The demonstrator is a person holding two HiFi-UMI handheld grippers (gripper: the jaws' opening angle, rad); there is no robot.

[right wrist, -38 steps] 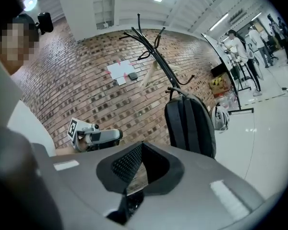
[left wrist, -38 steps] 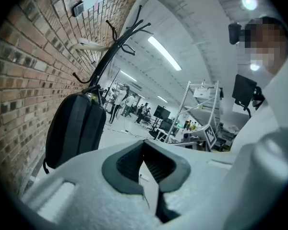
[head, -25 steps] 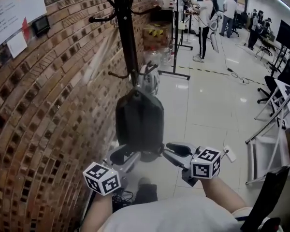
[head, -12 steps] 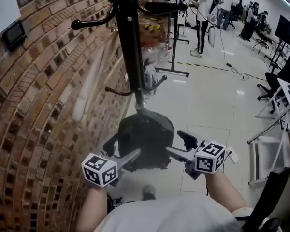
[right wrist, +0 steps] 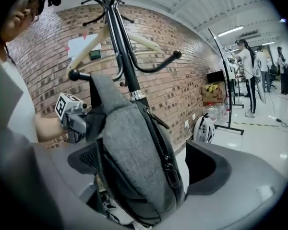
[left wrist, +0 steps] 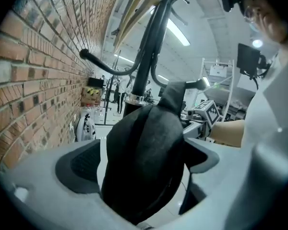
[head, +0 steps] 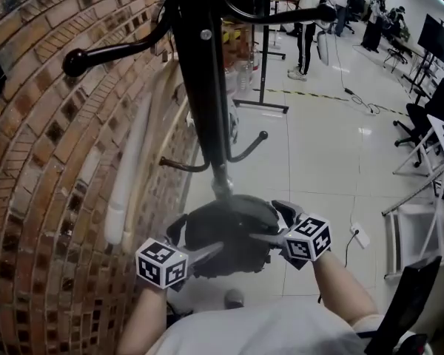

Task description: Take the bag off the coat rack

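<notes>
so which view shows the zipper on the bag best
The right gripper view: the zipper runs clearly down the grey bag, pull included. The left gripper view shows only the bag's plain dark side; the head view shows its blurred top, no zipper.

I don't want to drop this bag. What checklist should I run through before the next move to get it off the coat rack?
1. Bag between left gripper jaws: ok.
2. Bag between right gripper jaws: ok.
3. Grip closed on bag: not ok; both grippers' jaws are opening, with gaps beside it.
4. Strap free of hook: not ok; it hangs there.
5. Room above the hook to lift the strap: cannot tell.
</notes>
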